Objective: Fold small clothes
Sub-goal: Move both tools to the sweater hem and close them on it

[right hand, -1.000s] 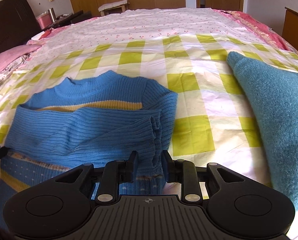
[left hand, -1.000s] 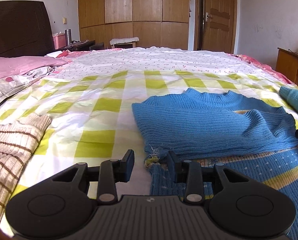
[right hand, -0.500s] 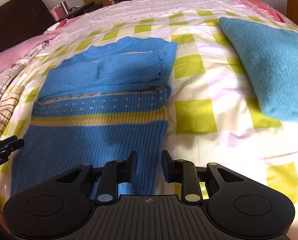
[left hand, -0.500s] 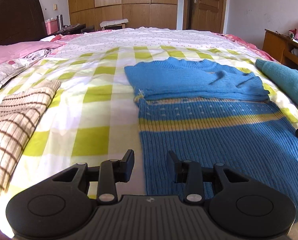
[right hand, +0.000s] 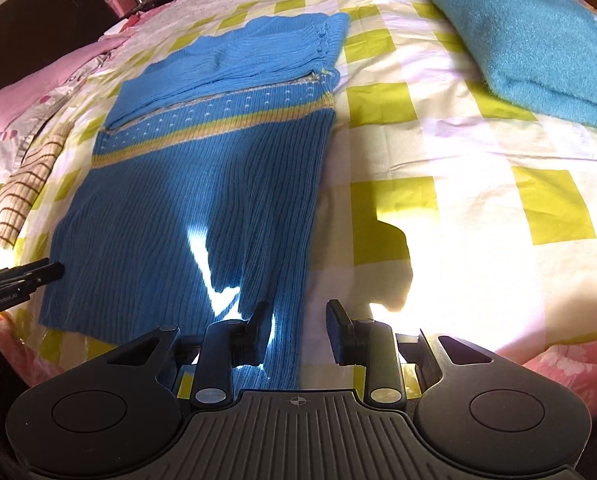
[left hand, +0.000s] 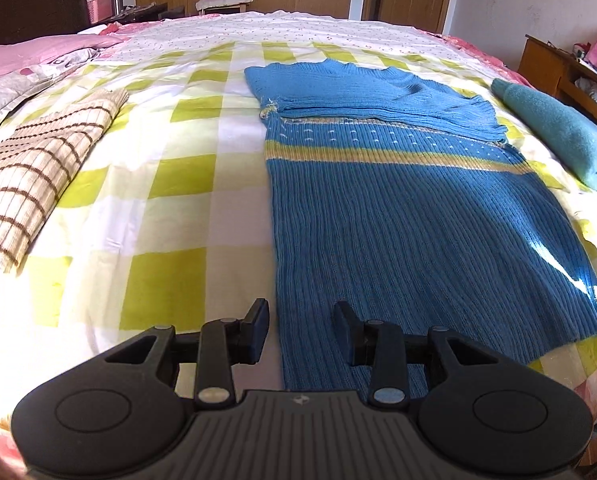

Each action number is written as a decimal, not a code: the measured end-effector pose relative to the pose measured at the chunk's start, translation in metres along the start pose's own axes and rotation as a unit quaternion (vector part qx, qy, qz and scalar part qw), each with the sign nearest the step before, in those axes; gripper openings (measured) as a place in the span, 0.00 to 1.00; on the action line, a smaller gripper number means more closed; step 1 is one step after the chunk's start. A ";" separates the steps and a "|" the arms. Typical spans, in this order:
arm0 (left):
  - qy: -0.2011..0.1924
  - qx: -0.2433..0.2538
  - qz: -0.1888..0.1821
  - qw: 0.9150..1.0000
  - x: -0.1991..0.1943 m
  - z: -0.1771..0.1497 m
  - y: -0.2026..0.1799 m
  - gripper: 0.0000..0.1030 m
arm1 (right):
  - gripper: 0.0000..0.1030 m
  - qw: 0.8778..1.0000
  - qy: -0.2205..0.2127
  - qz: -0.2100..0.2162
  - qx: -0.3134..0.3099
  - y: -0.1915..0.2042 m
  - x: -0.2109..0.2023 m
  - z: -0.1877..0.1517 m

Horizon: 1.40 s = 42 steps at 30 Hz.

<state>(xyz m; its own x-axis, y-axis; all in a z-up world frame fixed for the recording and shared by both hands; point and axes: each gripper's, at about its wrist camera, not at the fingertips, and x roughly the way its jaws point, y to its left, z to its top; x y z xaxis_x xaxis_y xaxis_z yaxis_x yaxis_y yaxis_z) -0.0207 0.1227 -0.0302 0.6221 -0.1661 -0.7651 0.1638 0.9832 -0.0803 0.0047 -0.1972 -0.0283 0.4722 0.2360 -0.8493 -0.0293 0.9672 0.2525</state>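
A blue ribbed sweater (left hand: 398,208) with a yellow stripe lies flat on the checked bedsheet (left hand: 170,184), its sleeves folded across the chest. It also shows in the right wrist view (right hand: 194,184). My left gripper (left hand: 301,320) is open and empty, over the sweater's near left hem corner. My right gripper (right hand: 296,322) is open and empty, over the near right hem corner. The left gripper's fingertips (right hand: 38,272) show at the left edge of the right wrist view.
A folded beige striped garment (left hand: 30,172) lies at the left. A folded teal sweater (left hand: 558,136) lies at the right, also in the right wrist view (right hand: 538,40). Pink pillows (left hand: 38,48), a headboard and a wardrobe stand behind. The bed's near edge is just below the grippers.
Both grippers have pulled back from the folded sleeves near the chest to the sweater's bottom hem. Both stayed open. The sweater has not moved.
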 end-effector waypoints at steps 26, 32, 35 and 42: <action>0.028 -0.058 -0.037 0.997 -0.015 -0.013 0.005 0.15 | 0.30 0.998 -0.001 0.047 0.034 -0.004 0.000 -0.010; 0.015 -0.080 -0.016 0.997 -0.025 -0.007 0.025 0.14 | 0.30 0.998 0.001 0.048 0.033 -0.002 -0.003 -0.011; 0.014 -0.081 -0.022 0.996 -0.025 -0.007 0.025 0.14 | 0.31 0.998 0.004 0.055 0.033 0.002 0.000 -0.009; 0.023 -0.075 -0.029 0.997 -0.018 -0.011 0.020 0.14 | 0.22 0.998 0.011 0.049 0.029 0.006 0.004 -0.005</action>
<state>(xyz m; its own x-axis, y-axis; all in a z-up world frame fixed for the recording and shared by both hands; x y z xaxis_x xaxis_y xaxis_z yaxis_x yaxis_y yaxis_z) -0.0371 0.1458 -0.0246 0.5787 -0.2219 -0.7848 0.0799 0.9731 -0.2162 0.0024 -0.1902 -0.0327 0.4505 0.3322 -0.8287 -0.0237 0.9323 0.3608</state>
